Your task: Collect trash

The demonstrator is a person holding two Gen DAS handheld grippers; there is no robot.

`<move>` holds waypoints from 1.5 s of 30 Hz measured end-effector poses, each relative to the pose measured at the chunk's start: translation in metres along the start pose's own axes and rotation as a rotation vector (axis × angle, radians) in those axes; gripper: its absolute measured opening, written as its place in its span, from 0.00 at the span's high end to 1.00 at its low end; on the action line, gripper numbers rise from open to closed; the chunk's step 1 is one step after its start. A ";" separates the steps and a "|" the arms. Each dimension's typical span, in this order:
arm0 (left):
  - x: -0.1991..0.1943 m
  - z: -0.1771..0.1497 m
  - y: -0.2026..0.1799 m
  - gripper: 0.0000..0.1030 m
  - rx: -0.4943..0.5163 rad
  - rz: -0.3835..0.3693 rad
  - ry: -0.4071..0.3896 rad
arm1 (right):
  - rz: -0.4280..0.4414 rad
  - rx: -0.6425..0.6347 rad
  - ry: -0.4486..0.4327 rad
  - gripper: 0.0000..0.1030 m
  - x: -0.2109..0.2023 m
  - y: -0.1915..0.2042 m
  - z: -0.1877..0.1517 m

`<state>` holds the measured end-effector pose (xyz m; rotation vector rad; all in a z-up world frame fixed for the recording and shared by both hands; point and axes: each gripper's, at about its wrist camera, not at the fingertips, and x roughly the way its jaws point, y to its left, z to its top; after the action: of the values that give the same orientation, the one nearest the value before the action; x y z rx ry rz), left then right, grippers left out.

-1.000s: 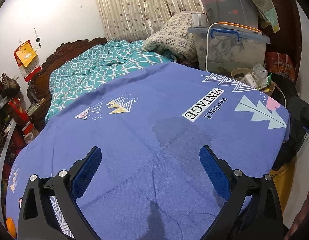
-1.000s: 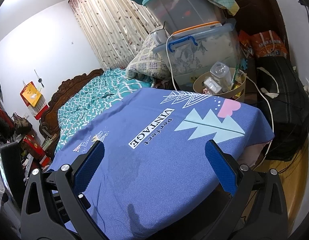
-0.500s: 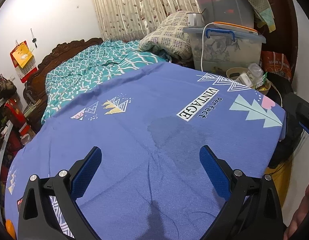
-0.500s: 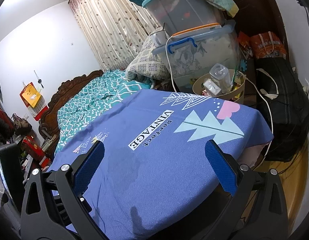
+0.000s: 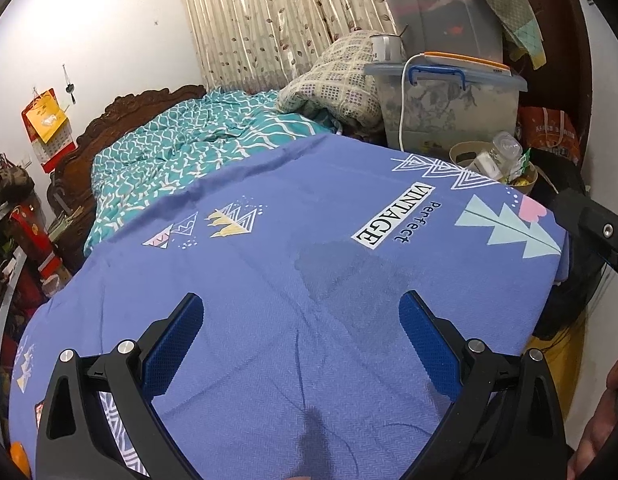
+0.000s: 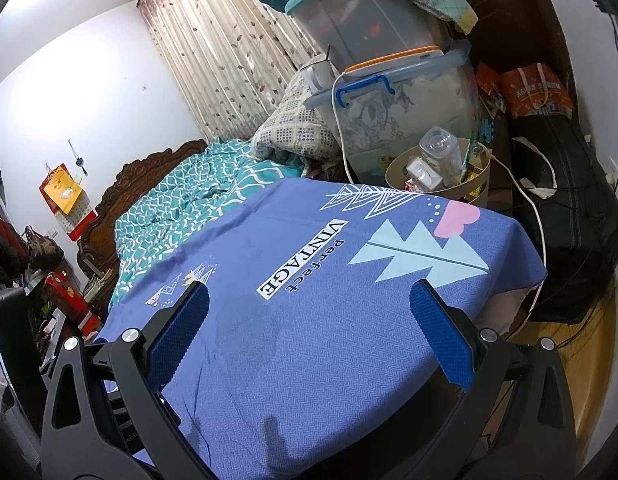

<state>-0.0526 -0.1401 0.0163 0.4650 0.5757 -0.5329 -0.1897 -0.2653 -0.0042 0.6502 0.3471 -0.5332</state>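
Both grippers are spread wide with nothing between the blue pads. The left gripper (image 5: 301,320) hangs over a blue printed cloth (image 5: 269,264), right above a darker damp-looking patch (image 5: 349,276) that sits just ahead of its fingers. The right gripper (image 6: 309,308) hangs over the same cloth (image 6: 329,352), with the "Perfect VINTAGE" print (image 6: 305,258) straight ahead between its fingers.

The trash is all in a tan round bin (image 6: 479,184), ahead and to the right of the right gripper, just past the far corner of the cloth. A clear plastic bottle (image 6: 439,152) pokes out of it along with a small white box and some wrappers. From the left gripper the bin (image 5: 461,154) is far ahead to the right.

Behind the bin there's a clear storage tub with blue latches (image 6: 393,104), with a white cable (image 6: 339,128) draped down its front.
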 end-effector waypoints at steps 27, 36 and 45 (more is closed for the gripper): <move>0.011 -0.007 -0.011 0.08 0.041 -0.031 0.054 | -0.006 0.006 -0.001 0.03 -0.001 0.001 -0.002; 0.003 -0.006 -0.008 0.08 0.029 -0.065 0.025 | -0.006 0.007 -0.001 0.03 -0.001 0.001 -0.004; 0.002 -0.007 -0.008 0.08 0.030 -0.067 0.028 | -0.007 0.005 -0.006 0.03 -0.002 0.002 -0.004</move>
<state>-0.0581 -0.1430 0.0082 0.4839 0.6128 -0.6005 -0.1907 -0.2609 -0.0049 0.6526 0.3431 -0.5432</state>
